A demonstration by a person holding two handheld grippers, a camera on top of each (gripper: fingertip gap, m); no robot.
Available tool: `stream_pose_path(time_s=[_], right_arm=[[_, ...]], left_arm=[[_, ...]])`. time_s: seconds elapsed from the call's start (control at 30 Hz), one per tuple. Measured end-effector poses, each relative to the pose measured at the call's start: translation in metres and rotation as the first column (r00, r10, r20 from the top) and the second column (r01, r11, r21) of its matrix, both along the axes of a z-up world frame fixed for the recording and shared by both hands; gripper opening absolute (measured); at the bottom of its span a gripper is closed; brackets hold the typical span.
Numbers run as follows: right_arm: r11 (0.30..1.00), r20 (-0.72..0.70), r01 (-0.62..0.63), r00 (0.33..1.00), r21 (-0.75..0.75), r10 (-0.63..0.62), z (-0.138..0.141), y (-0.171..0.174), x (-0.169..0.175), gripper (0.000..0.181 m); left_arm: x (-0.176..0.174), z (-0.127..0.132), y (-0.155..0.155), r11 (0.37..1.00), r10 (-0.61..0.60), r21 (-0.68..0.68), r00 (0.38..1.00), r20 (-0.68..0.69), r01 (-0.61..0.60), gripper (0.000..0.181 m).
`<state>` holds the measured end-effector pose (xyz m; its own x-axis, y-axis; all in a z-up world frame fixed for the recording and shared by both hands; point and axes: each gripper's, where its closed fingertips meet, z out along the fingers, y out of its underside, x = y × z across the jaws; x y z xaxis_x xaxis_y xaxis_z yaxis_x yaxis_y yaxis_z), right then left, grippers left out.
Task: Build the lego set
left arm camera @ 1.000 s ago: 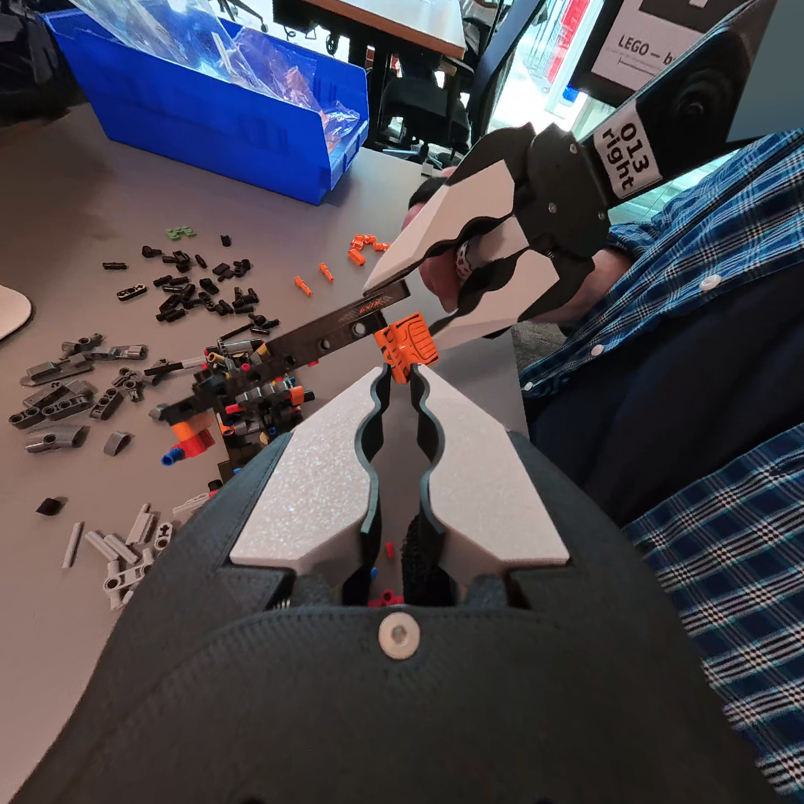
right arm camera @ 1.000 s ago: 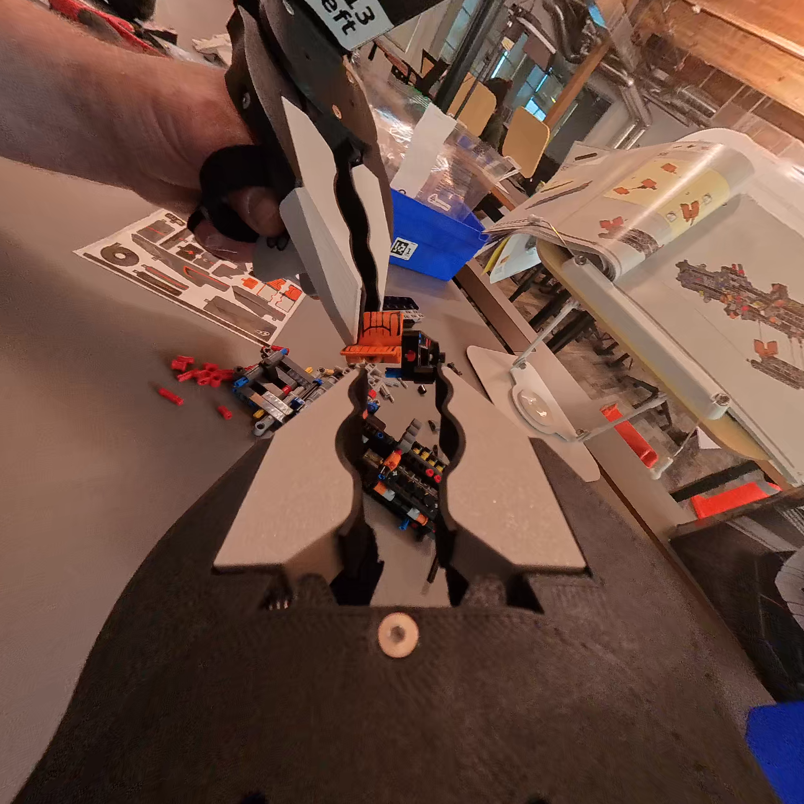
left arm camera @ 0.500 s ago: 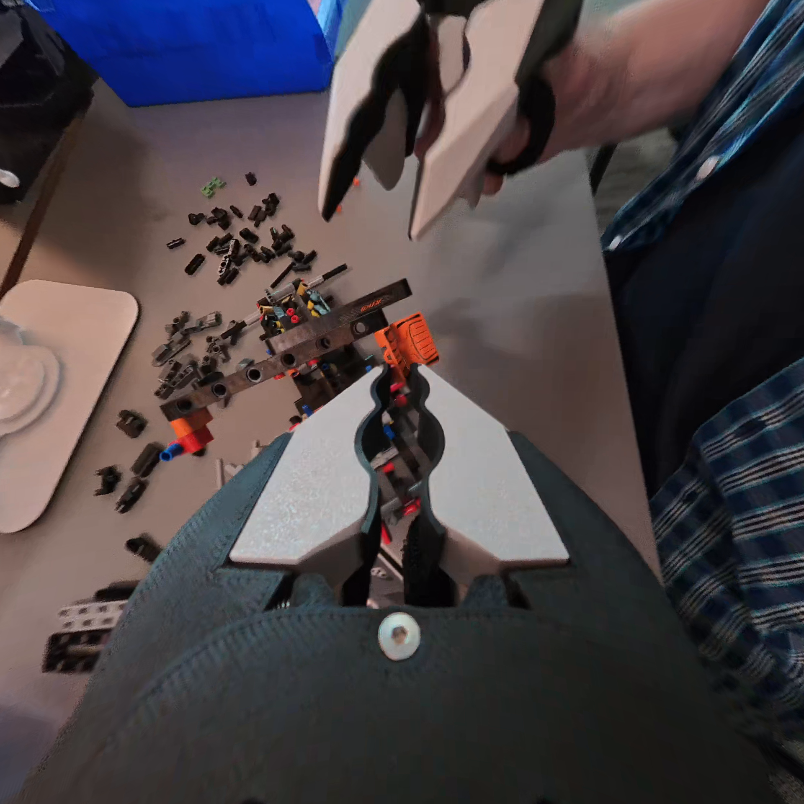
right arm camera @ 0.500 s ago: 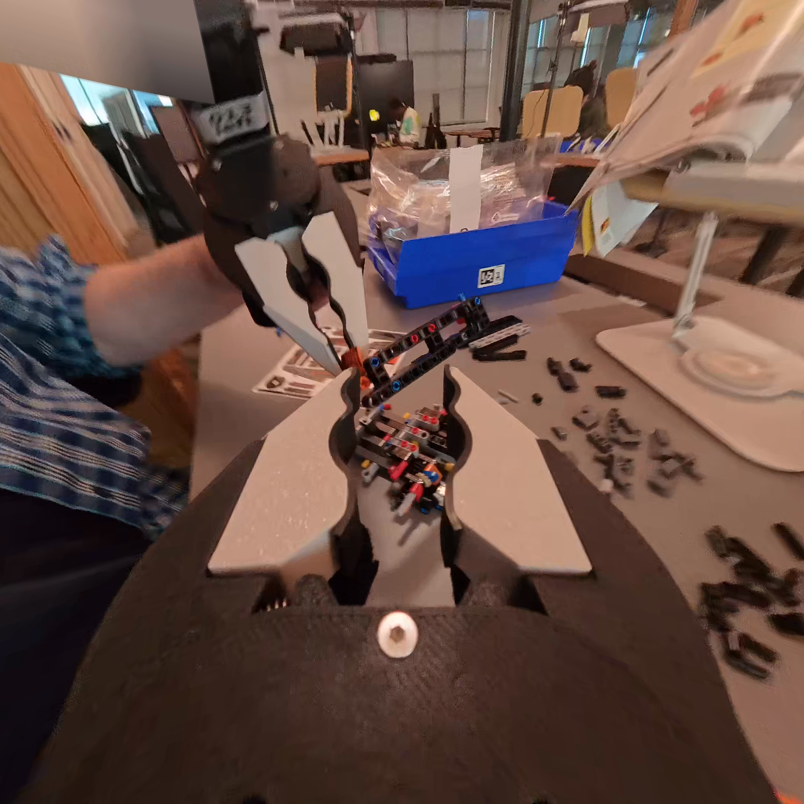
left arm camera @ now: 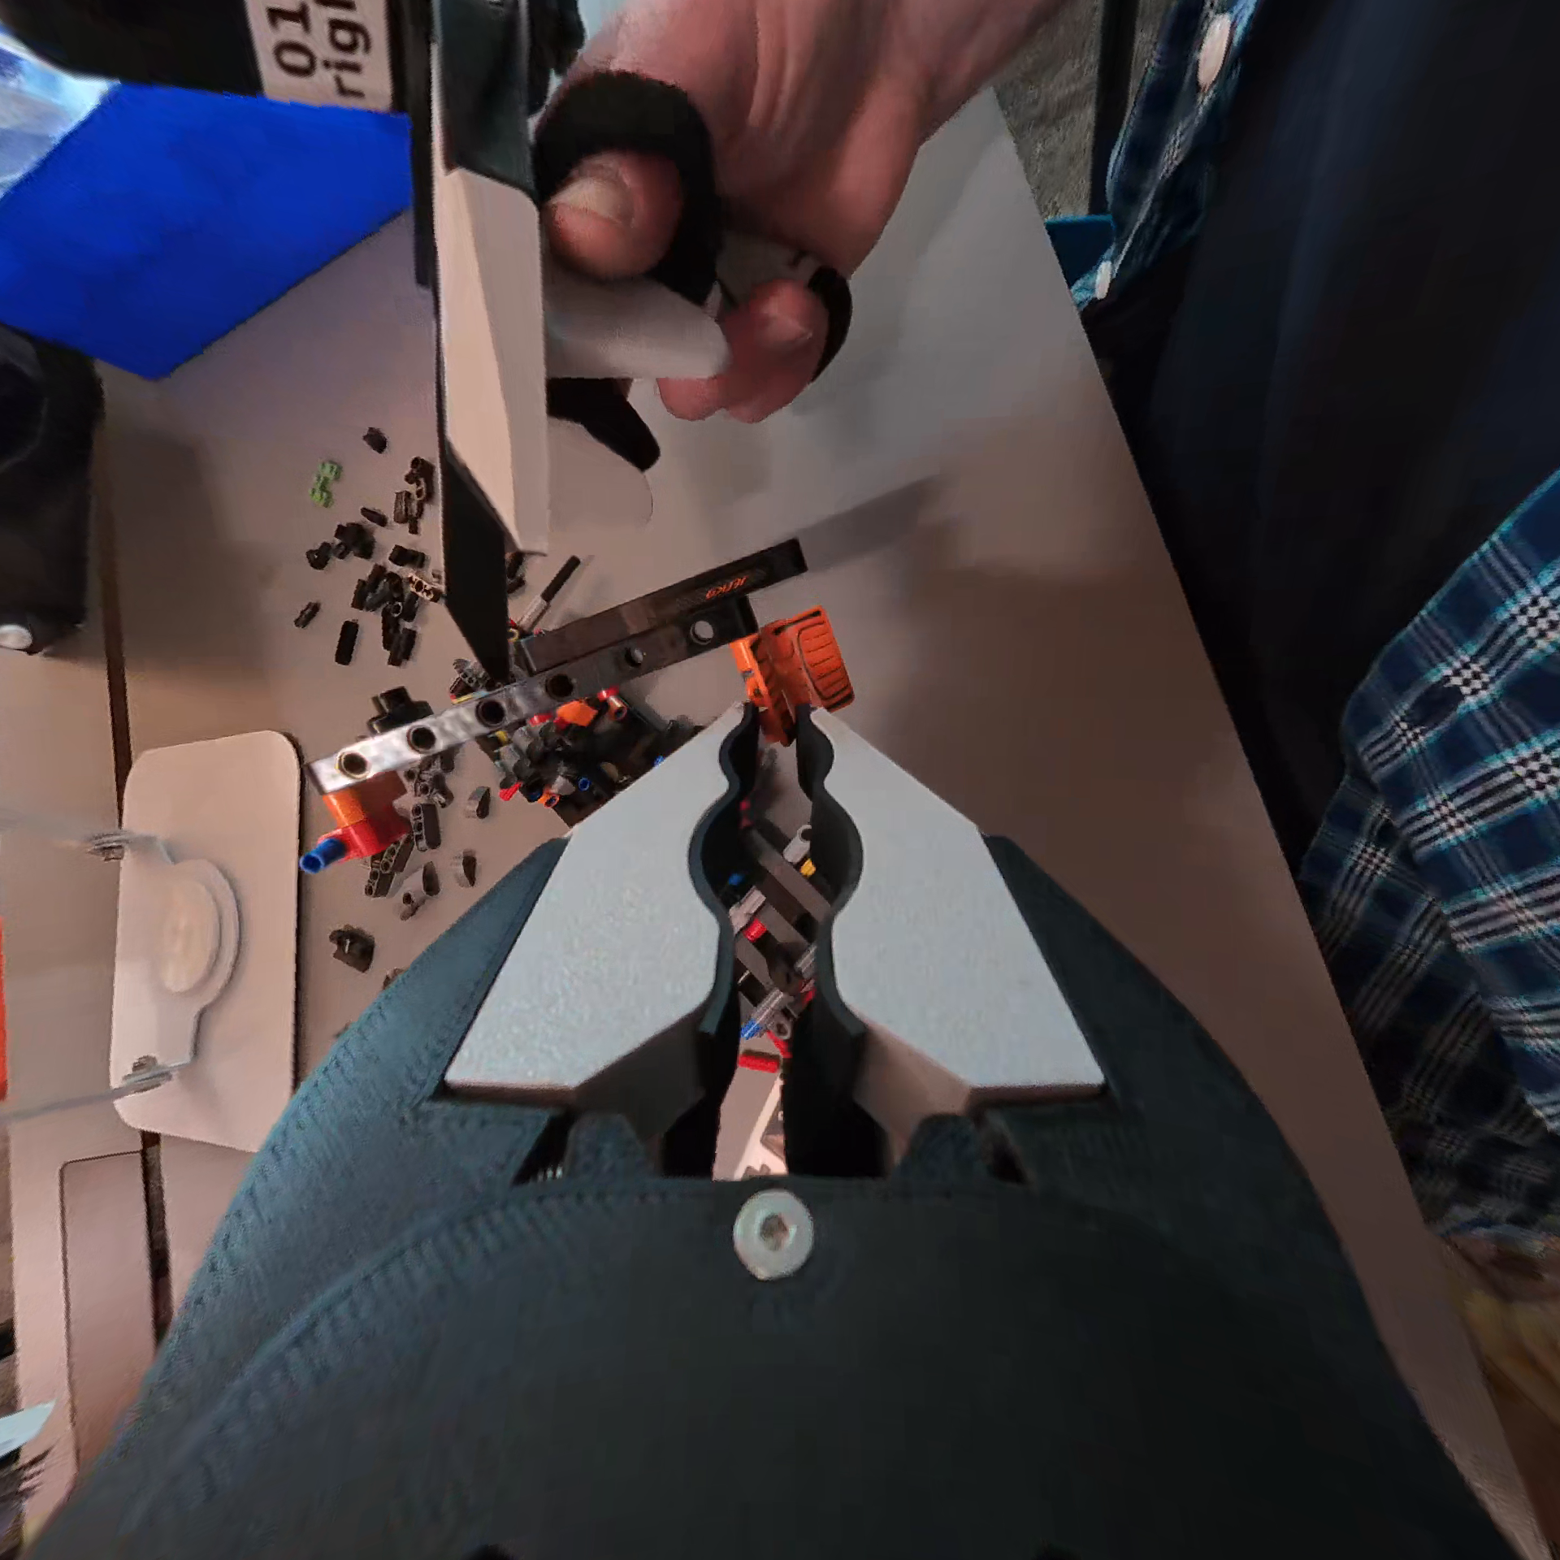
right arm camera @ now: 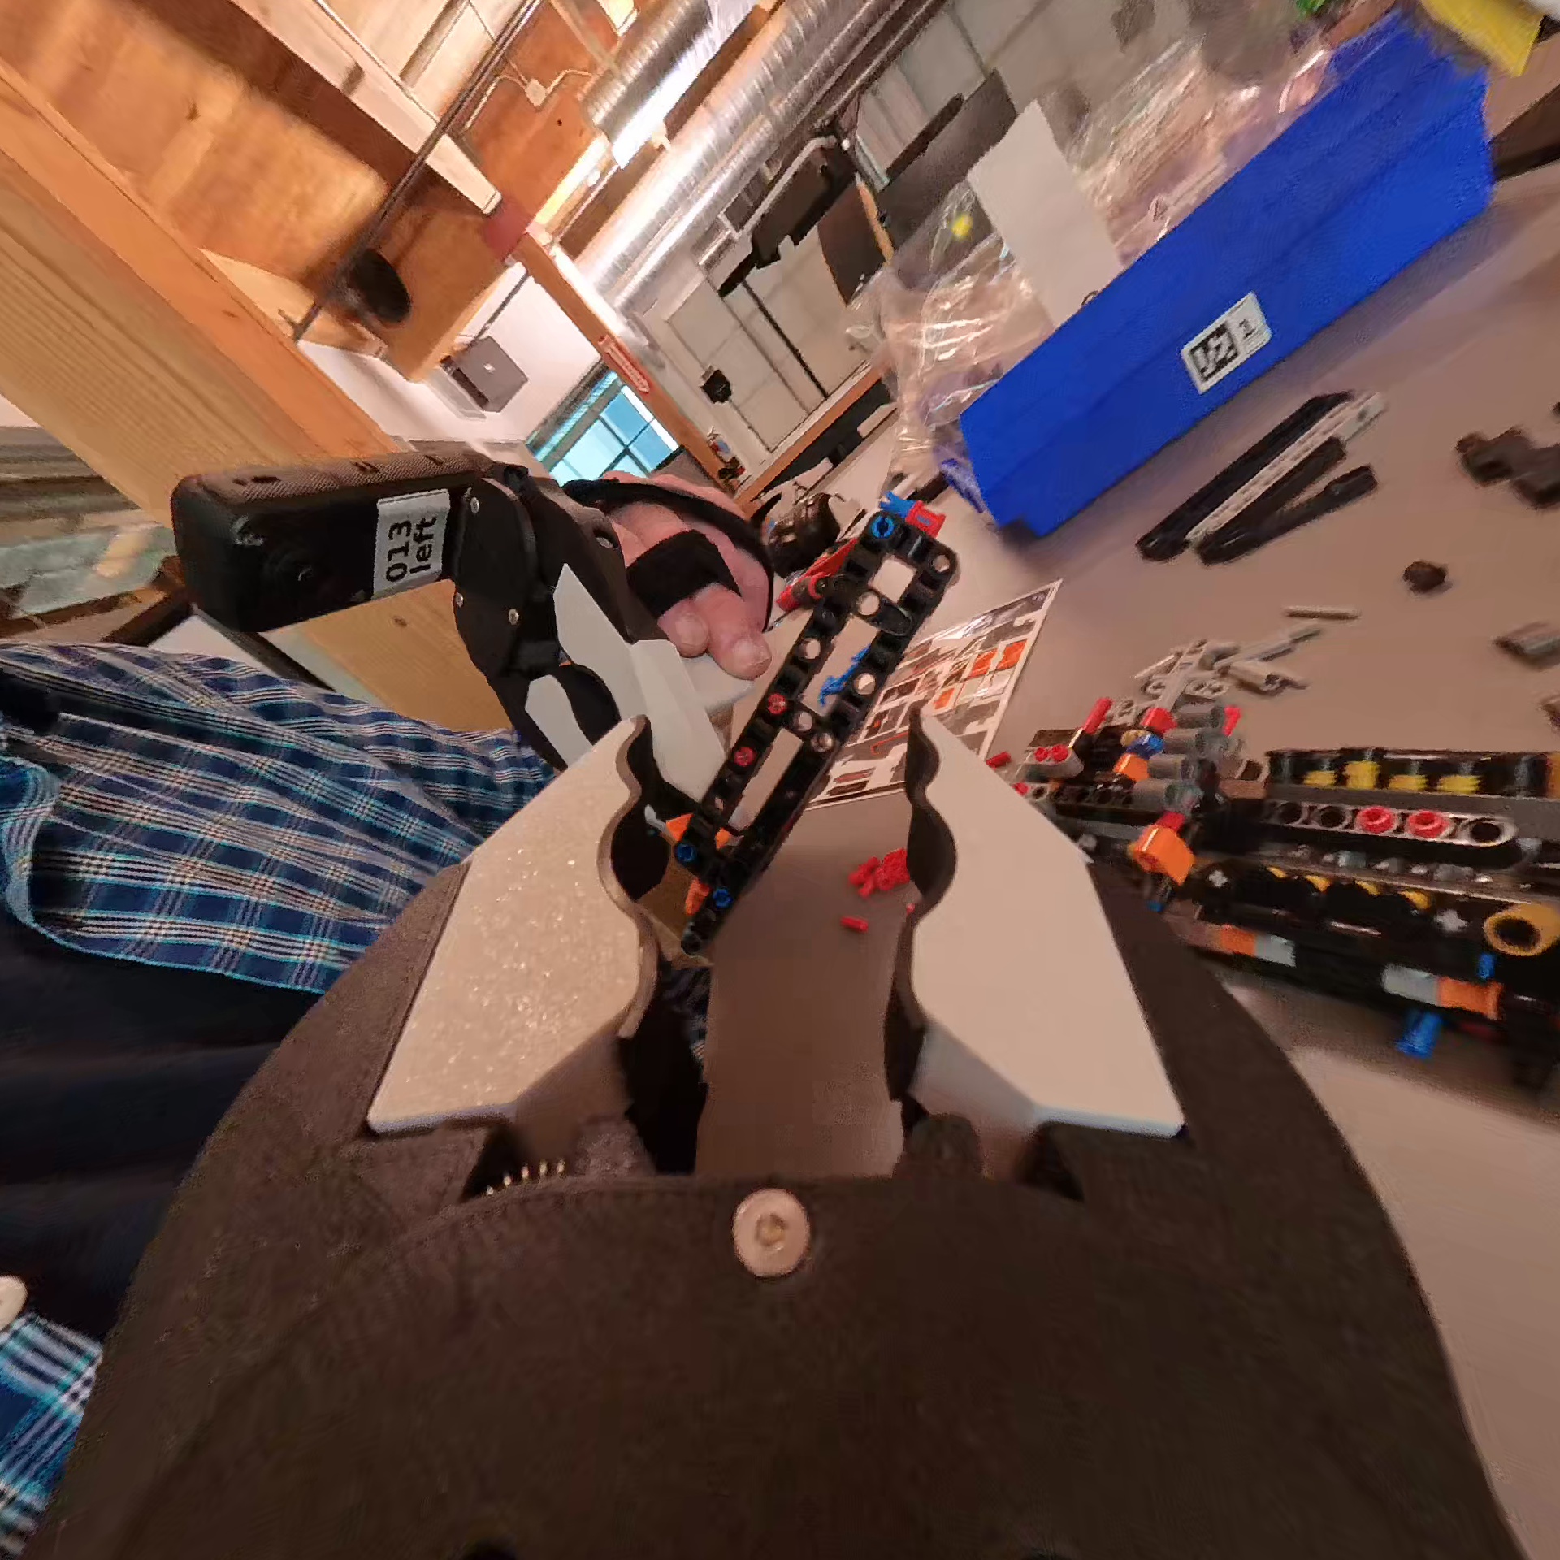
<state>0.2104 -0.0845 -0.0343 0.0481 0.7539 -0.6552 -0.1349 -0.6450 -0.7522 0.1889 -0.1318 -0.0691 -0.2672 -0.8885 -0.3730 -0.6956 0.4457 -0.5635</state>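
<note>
Left gripper point(left arm camera: 772, 717): fingertips pinched on an orange ribbed piece point(left arm camera: 798, 663) at the near end of a long black beam frame point(left arm camera: 591, 667). In the left wrist view the frame's long axis runs from the fingertips leftward and slightly down, ending in an orange-and-red block with a blue pin point(left arm camera: 359, 815); it is held above the grey table point(left arm camera: 971, 675). In the right wrist view the same frame point(right arm camera: 810, 726) stands steeply, its lower end at the left gripper's tips and its far end, with red and blue pins, pointing up and right.

Right gripper point(right arm camera: 777, 743): fingers spread wide, nothing between them; the frame passes in front of the gap, untouched as far as can be seen. The right hand point(left arm camera: 743, 194) grips its handle.

Larger assembled model point(right arm camera: 1351, 853): black, with yellow, orange and red parts, lying on the table right of the right gripper, long axis left to right.

Loose red pins point(right arm camera: 878, 874): scattered on the table just beyond the right fingers.

Loose black and grey parts point(left arm camera: 380, 582): strewn on the table beyond the frame.

Printed sheet point(right arm camera: 945, 684): flat on the table behind the frame, bearing part pictures.

Each gripper body carries a white label with writing.

Blue bin point(right arm camera: 1249, 312): far side of table, holding clear plastic bags point(right arm camera: 954, 312); white coded sticker on its front wall.
</note>
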Motion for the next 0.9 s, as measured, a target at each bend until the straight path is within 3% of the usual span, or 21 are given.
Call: stream_pose_path(time_s=[0.03,0.13,0.37,0.9], right_arm=[[1.000,-0.007,-0.018,1.000,-0.010,0.018,0.000,-0.002,-0.001,0.056],[0.999,0.014,-0.031,0.999,-0.032,0.032,-0.005,-0.004,-0.004,0.051],[0.999,0.057,0.046,0.997,-0.029,-0.044,-0.011,0.008,0.008,0.000],[0.996,0.099,0.070,0.992,0.056,-0.075,-0.001,0.006,0.031,0.000]], left_arm=[[0.000,-0.003,0.000,1.000,-0.001,0.013,1.000,-0.019,0.001,0.008],[0.001,-0.012,-0.002,0.999,-0.012,0.035,0.997,-0.075,0.015,0.008],[0.009,-0.014,-0.003,0.996,-0.033,0.074,0.993,-0.114,0.042,0.008],[0.020,-0.010,0.007,0.998,-0.033,0.051,0.997,-0.071,0.036,0.008]])
